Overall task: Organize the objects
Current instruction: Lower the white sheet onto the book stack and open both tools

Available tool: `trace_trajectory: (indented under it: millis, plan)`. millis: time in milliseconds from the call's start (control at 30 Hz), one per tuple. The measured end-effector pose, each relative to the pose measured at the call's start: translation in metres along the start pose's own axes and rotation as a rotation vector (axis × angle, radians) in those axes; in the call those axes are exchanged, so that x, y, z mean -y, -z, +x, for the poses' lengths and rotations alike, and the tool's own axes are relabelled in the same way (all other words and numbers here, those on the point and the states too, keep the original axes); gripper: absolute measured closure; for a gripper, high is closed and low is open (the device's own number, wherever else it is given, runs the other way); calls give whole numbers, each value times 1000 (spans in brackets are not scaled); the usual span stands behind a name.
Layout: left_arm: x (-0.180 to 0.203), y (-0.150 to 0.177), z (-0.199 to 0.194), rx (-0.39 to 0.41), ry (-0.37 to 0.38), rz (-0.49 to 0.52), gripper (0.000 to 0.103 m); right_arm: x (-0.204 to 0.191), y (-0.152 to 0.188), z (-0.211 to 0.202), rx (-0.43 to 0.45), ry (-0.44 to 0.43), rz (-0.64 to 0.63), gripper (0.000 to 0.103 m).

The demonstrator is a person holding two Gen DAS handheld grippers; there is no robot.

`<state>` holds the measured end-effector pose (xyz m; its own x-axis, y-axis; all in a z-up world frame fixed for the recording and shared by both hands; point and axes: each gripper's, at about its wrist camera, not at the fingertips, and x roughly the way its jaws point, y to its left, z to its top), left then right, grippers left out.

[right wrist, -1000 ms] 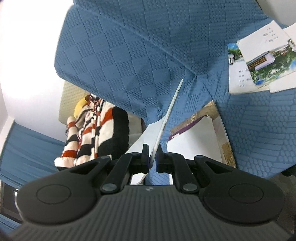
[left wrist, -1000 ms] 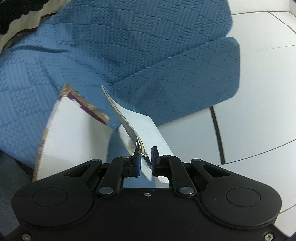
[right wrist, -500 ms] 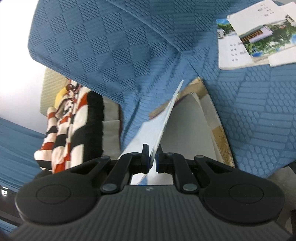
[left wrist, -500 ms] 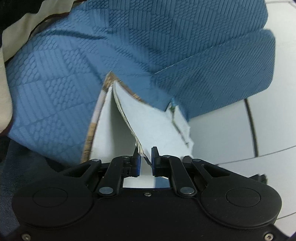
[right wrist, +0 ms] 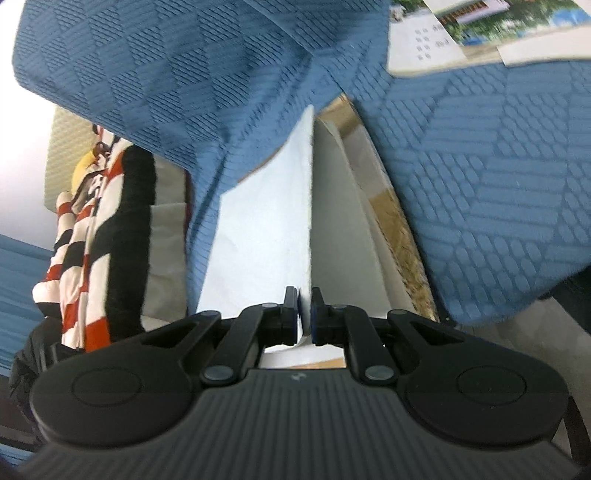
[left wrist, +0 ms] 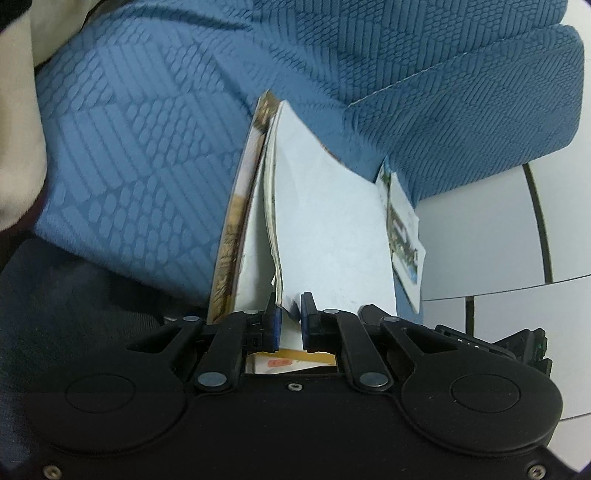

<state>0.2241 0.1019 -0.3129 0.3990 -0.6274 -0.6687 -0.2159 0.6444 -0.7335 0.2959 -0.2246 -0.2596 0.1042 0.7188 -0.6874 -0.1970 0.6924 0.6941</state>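
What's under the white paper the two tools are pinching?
Under the white paper lies another white sheet on a brown-edged booklet, all on the blue cushion. The rest of the booklet's face is covered.

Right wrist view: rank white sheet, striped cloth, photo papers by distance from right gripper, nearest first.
1. White sheet: clamped between the jaws of the right gripper, rising on edge at centre.
2. Striped cloth: red, black and white, off to the left.
3. Photo papers: top right, lying on the blue sofa, farthest.
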Motion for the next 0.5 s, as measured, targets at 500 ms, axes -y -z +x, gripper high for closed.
trace_trajectory:
  millis: [500]
  plan:
    - [4, 8, 1, -9, -32, 11, 91, 4, 6, 1, -9, 22, 7, 91]
